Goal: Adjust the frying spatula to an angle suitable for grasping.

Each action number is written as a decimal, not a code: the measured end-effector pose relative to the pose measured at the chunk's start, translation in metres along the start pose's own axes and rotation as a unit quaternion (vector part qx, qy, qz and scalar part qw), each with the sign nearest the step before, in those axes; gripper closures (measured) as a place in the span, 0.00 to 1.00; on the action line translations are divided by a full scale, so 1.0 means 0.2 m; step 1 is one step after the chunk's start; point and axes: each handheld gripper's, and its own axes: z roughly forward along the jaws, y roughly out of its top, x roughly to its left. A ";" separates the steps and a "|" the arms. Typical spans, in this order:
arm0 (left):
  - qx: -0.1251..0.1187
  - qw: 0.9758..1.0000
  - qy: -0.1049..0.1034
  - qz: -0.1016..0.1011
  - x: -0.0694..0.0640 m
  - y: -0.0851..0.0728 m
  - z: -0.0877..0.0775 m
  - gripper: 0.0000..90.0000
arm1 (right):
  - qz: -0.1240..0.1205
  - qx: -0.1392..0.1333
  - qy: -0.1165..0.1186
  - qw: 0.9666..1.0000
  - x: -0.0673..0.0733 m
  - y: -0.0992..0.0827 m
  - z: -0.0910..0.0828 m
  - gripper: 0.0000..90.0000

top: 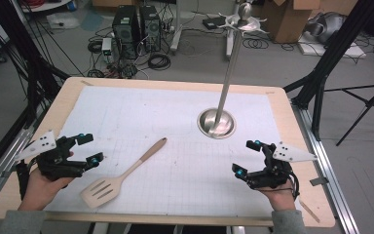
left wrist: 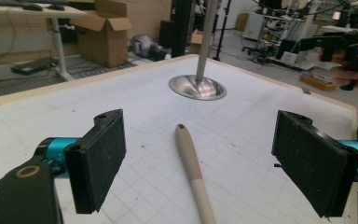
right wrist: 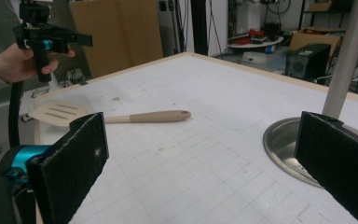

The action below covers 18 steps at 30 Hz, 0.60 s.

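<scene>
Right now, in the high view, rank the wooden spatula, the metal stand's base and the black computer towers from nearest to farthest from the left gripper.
1. Wooden spatula, just right of the left gripper.
2. Metal stand's base, mid-table.
3. Black computer towers, on the floor beyond the table.

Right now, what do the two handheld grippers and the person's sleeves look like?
Both grippers, left gripper and right gripper, are black frames with teal fittings behind flat black, grainy pads. Each carries a pale grey three-cornered plate dotted with dark spots. A black cable trails from the left one. The person's sleeves are grey.
</scene>
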 end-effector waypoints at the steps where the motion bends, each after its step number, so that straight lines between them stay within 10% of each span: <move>1: 0.004 1.000 -0.006 -0.009 0.00 0.00 0.02 0.20 | -0.005 0.010 0.001 1.000 0.01 0.00 0.01 0.02; 18: 0.058 0.998 -0.035 -0.012 -0.05 -0.03 0.15 0.18 | 0.004 0.005 -0.001 1.000 0.03 -0.02 -0.03 0.02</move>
